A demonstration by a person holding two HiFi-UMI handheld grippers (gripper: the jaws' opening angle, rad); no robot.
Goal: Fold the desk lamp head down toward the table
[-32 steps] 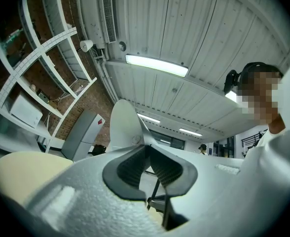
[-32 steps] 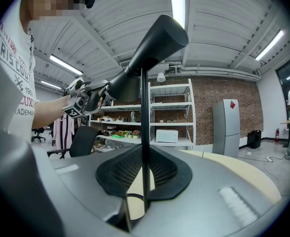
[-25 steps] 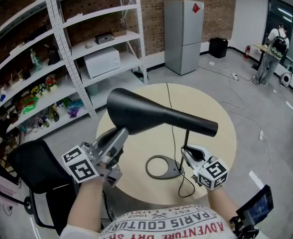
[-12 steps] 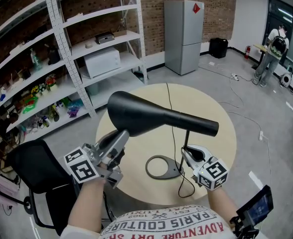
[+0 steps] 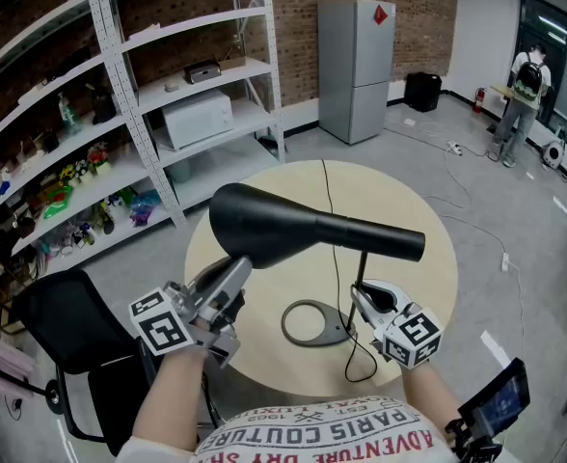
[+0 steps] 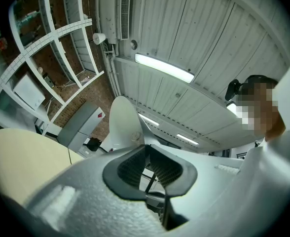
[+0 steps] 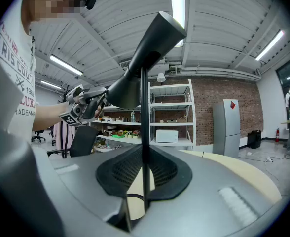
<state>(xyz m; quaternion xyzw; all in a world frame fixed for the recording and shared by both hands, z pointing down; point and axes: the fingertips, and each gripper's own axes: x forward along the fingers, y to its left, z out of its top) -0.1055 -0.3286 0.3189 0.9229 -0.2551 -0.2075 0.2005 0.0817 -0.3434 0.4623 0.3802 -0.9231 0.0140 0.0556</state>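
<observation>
**Both grippers hold the lamp; its head lies nearly level over the table**

The left gripper has its jaws closed almost fully on the rim of the lamp head, at the wide mouth directly above those jaws. From there the head's long axis runs nearly level to its narrow end, which lies above the right gripper. The right jaws pinch the thin upright stem, just above the ring base on the table. Folding likely needs the left jaws, nearer the mouth, to draw it downward while the right steadies the stem.
</observation>
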